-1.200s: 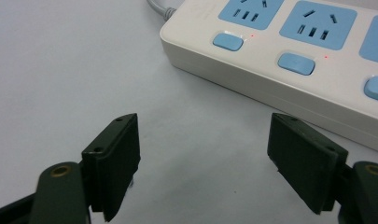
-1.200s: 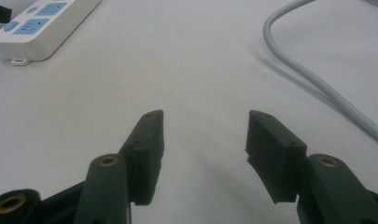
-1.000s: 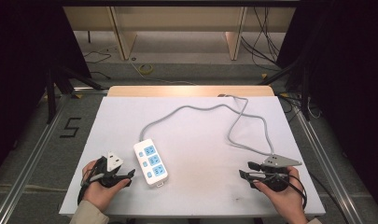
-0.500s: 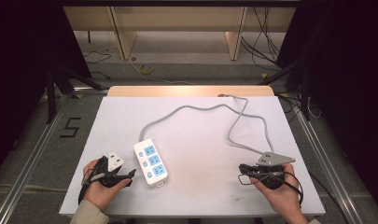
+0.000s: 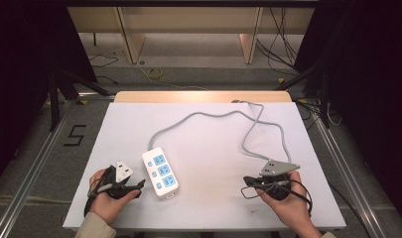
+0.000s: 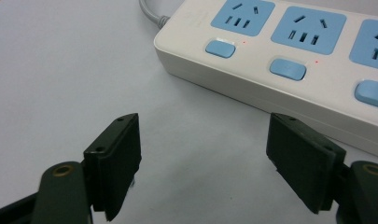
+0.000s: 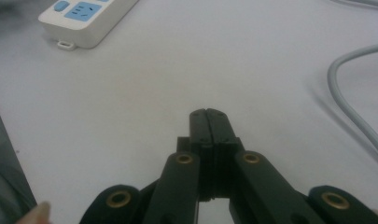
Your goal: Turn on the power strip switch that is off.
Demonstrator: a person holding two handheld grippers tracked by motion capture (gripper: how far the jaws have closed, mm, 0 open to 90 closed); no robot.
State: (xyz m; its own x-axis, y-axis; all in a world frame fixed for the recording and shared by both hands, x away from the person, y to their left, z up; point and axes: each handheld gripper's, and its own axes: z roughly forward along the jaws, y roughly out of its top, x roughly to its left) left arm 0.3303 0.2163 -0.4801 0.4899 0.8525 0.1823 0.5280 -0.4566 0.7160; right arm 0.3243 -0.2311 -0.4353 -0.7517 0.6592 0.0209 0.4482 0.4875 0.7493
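A white power strip with blue sockets lies on the white desk, toward the near left, its long axis running slantwise from far left to near right. A grey cable leaves its far end, curves away across the desk to the far edge, then loops back toward the right side and ends near the right gripper. The left gripper rests at the near left of the desk, held in the person's left hand, just beside the strip's near left side. In the left gripper view its jaws stand wide apart with nothing between them, only bare desk; the strip lies just beyond the jaw tips, its blue switches and sockets facing up, and tiny red lights show beside two switches. The right gripper sits at the near right, well apart from the strip, in the person's right hand, with its grey three-cornered plate on top. Its jaws have just been closing, and in the right gripper view they are pressed flat together with nothing gripped, pointing across open desk. In that view the strip's near end shows at the upper left, and a stretch of the cable runs along the right side, apart from the jaws.
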